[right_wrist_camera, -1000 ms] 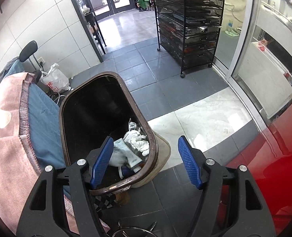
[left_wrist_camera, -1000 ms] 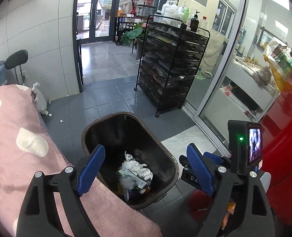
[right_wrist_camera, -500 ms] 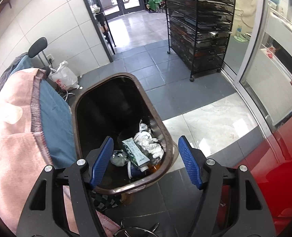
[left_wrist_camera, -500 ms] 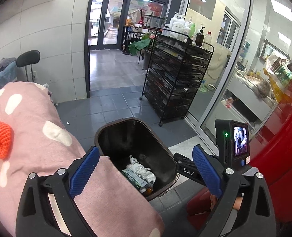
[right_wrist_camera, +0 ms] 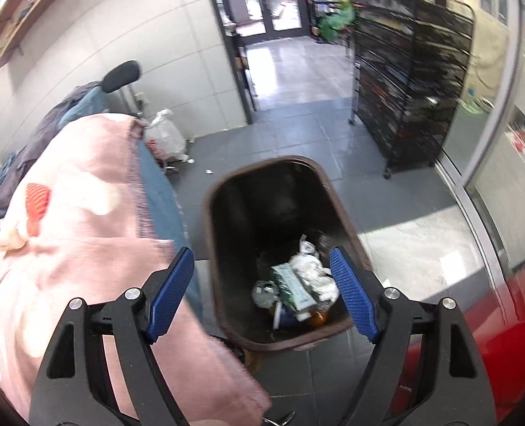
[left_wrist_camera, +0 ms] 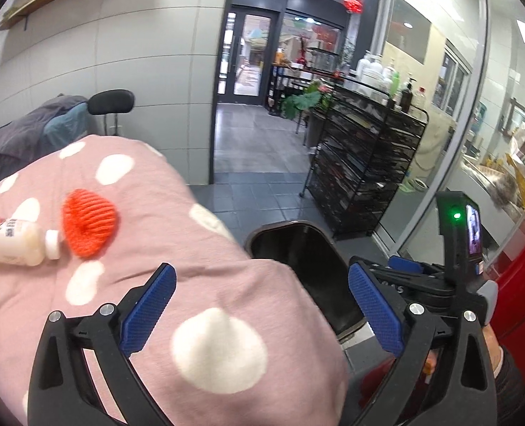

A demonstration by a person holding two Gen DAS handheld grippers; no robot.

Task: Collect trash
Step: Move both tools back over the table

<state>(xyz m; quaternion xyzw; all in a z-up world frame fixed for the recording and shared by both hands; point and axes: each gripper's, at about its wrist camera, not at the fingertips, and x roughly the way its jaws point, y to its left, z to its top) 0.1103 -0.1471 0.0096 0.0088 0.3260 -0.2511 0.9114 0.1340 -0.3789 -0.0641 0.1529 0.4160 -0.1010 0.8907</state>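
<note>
Up and left of the left tongs (left_wrist_camera: pixel 258 305), a small bottle (left_wrist_camera: pixel 12 243) lies on the pink blanket (left_wrist_camera: pixel 205 319) — light, probably slick plastic, best pinched across its body. Both tongs, right tongs (right_wrist_camera: pixel 264 293) over the bin (right_wrist_camera: pixel 227 312), have just been spreading, nothing between them.

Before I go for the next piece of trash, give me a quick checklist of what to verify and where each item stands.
1. Left gripper empty: ok, jaws have just been opening, nothing between them.
2. Right gripper empty: ok, jaws have just been opening, nothing held.
3. Trash bin open and has room: ok, litter only at the bottom.
4. Next piece found: ok, a bottle lies on its side on the pink blanket.
5. Red mesh pad beside the bottle is trash: cannot tell.
6. Bottle cap on: ok.
</note>
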